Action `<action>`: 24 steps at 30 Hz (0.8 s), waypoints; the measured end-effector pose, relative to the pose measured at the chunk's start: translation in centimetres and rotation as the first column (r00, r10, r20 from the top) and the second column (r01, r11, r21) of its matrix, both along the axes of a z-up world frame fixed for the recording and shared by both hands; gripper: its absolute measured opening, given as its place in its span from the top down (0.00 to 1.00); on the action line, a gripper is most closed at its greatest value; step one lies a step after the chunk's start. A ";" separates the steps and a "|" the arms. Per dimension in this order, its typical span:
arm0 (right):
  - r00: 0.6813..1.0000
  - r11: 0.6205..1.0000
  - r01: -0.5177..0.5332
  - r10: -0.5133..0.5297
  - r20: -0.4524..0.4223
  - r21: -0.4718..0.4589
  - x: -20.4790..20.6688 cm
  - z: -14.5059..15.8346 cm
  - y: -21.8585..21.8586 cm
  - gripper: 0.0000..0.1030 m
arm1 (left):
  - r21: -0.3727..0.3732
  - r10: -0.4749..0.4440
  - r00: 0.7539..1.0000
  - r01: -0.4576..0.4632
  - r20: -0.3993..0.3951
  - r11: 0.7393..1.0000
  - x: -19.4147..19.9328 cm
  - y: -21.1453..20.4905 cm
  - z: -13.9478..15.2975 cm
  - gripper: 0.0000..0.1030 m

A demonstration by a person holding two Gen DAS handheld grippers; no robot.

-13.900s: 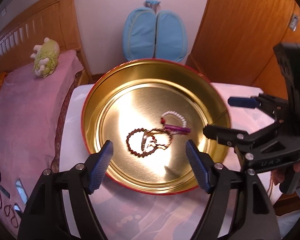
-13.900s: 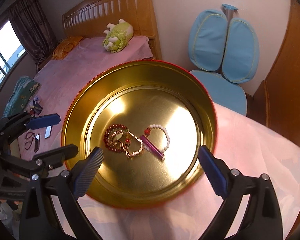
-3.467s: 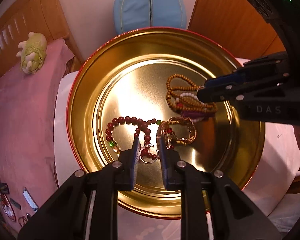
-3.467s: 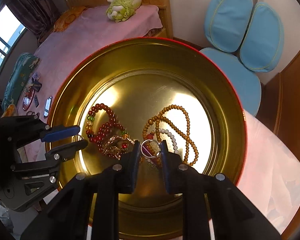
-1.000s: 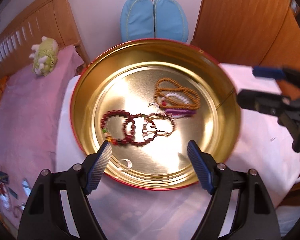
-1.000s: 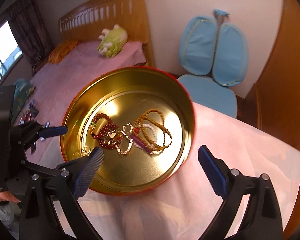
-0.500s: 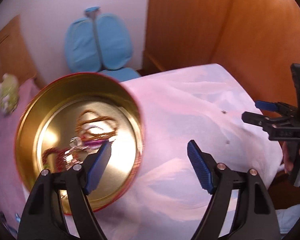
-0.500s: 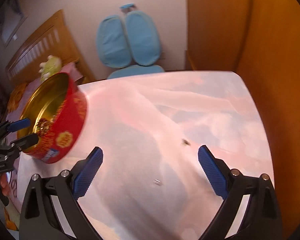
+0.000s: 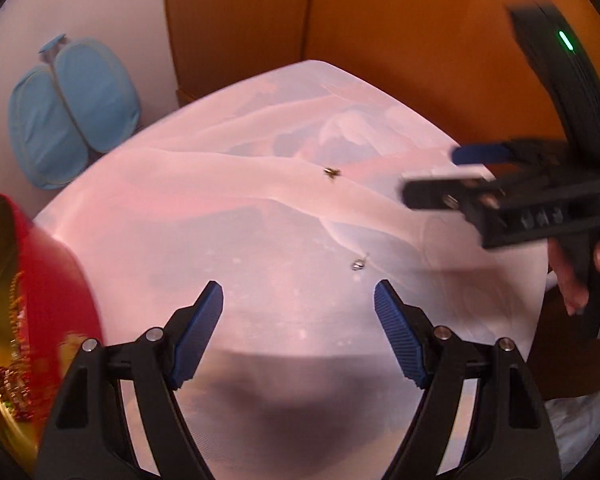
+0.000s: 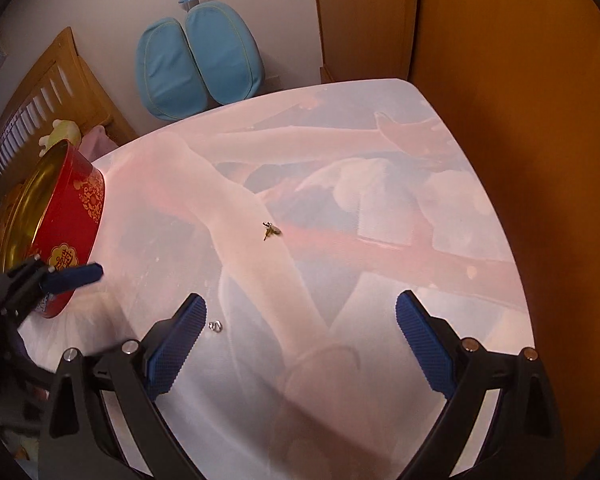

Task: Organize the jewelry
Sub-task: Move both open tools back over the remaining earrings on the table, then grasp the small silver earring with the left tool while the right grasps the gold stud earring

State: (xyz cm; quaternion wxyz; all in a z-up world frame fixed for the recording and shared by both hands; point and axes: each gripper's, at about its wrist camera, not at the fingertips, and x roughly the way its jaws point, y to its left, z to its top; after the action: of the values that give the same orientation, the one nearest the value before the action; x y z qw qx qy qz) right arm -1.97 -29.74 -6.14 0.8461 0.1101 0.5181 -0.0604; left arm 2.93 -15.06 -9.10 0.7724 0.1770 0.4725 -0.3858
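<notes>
Two small pieces lie on the pale pink tablecloth (image 9: 260, 240): a dark gold earring (image 9: 331, 172) (image 10: 271, 230) near the middle and a tiny silver piece (image 9: 358, 263) (image 10: 215, 325) nearer me. My left gripper (image 9: 298, 300) hovers open and empty over the cloth, the silver piece just ahead of its right finger. My right gripper (image 10: 298, 322) is also open and empty, the silver piece beside its left finger. In the left wrist view the right gripper (image 9: 460, 172) shows blurred at the right, a hand on it. The red tin (image 9: 56, 280) (image 10: 72, 216) with gold inside holds bead bracelets (image 9: 14, 360).
A wooden wardrobe (image 10: 500, 80) stands close along the table's far and right sides. A blue padded chair (image 10: 196, 60) sits beyond the table's far edge. A wooden headboard (image 10: 32, 108) with a green plush toy (image 10: 60, 132) lies past the tin.
Both grippers have swung away from over the tin to the right, across the cloth. The tin has slid to the left edge of both views, and the two small pieces have come into sight.
</notes>
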 end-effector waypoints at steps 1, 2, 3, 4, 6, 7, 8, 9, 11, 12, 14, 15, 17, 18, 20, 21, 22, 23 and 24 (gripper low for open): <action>1.000 1.000 -0.007 0.007 -0.008 0.007 0.8 -0.4 0.0 0.06 | 0.003 -0.009 1.000 0.009 0.006 1.000 -0.2 -0.6 -0.8 0.26; 1.000 1.000 -0.014 0.014 -0.014 0.010 1.6 -0.8 0.1 0.06 | 0.004 -0.015 1.000 0.015 0.008 1.000 -0.4 -1.0 -1.3 0.26; 1.000 1.000 -0.018 0.018 -0.017 0.007 2.2 -1.1 -0.1 0.06 | 0.006 -0.018 1.000 0.018 0.009 1.000 -0.5 -1.4 -1.7 0.26; 1.000 1.000 -0.023 0.023 -0.017 0.000 2.9 -1.6 0.0 0.06 | 0.005 -0.020 1.000 0.020 0.013 1.000 -0.5 -1.8 -2.1 0.26; 0.999 0.999 -0.038 0.038 -0.014 -0.018 4.0 -2.2 0.1 0.09 | -0.018 -0.028 0.999 0.028 0.025 0.999 -0.4 -2.3 -2.4 0.26; 0.999 0.998 -0.049 0.048 -0.016 -0.032 4.4 -2.6 0.2 0.15 | -0.033 -0.033 0.999 0.034 0.036 0.999 -0.4 -2.6 -2.4 0.26; 0.998 0.997 -0.064 0.063 -0.024 -0.043 4.9 -3.1 0.2 0.30 | -0.041 -0.040 0.998 0.042 0.046 0.998 -0.4 -2.8 -2.5 0.26; 0.996 0.996 -0.078 0.076 -0.036 -0.045 5.2 -3.5 0.3 0.34 | -0.045 -0.048 0.997 0.051 0.058 0.998 -0.5 -3.1 -2.6 0.26; 0.994 0.992 -0.108 0.106 -0.037 -0.067 5.7 -4.0 0.5 0.36 | -0.046 -0.061 0.995 0.064 0.073 0.997 -0.4 -3.5 -3.1 0.26; 0.992 0.989 -0.126 0.124 -0.028 -0.076 5.8 -4.1 0.6 0.38 | -0.045 -0.062 0.995 0.066 0.076 0.997 -0.4 -3.6 -3.2 0.26; 0.986 0.981 -0.166 0.165 -0.015 -0.096 5.7 -4.2 1.1 0.46 | -0.056 -0.062 0.995 0.066 0.077 0.996 -0.3 -3.6 -3.5 0.26; 0.983 0.977 -0.183 0.183 -0.007 -0.108 5.6 -4.2 1.3 0.55 | -0.061 -0.062 0.995 0.067 0.083 0.996 -0.2 -3.6 -3.6 0.26; 0.973 0.964 -0.227 0.231 0.012 -0.137 5.2 -4.3 2.0 0.75 | -0.050 -0.080 0.991 0.085 0.106 0.995 -0.3 -3.5 -4.1 0.29; 0.970 0.962 -0.238 0.243 0.018 -0.134 5.1 -4.2 2.1 0.88 | -0.046 -0.098 0.986 0.105 0.135 0.993 -0.5 -3.6 -4.3 0.35; 0.969 0.963 -0.240 0.245 0.026 -0.120 4.9 -4.2 1.9 0.88 | -0.063 -0.131 0.980 0.141 0.147 0.988 -0.9 -3.3 -3.9 0.50; 0.970 0.966 -0.235 0.239 0.031 -0.105 4.9 -4.2 1.7 0.89 | -0.079 -0.132 0.982 0.143 0.138 0.987 -0.7 -3.2 -3.7 0.63; 0.973 0.971 -0.223 0.227 0.035 -0.082 4.9 -4.2 1.4 0.89 | -0.082 -0.125 0.983 0.137 0.135 0.987 -0.5 -3.2 -3.6 0.72; 0.977 0.977 -0.206 0.208 0.039 -0.057 4.8 -4.2 1.0 0.91 | -0.087 -0.122 0.984 0.133 0.127 0.987 -0.1 -3.1 -3.5 0.77; 0.981 0.981 -0.189 0.191 0.043 -0.043 4.8 -4.1 0.7 0.94 | -0.094 -0.123 0.986 0.134 0.112 0.987 0.2 -3.0 -3.4 0.87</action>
State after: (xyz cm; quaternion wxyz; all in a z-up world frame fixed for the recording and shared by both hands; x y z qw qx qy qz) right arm 2.80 -29.03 -10.24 0.8618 0.0450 0.5051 0.0130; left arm 3.14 -18.10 -12.54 0.7778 0.1877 0.3983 -0.4484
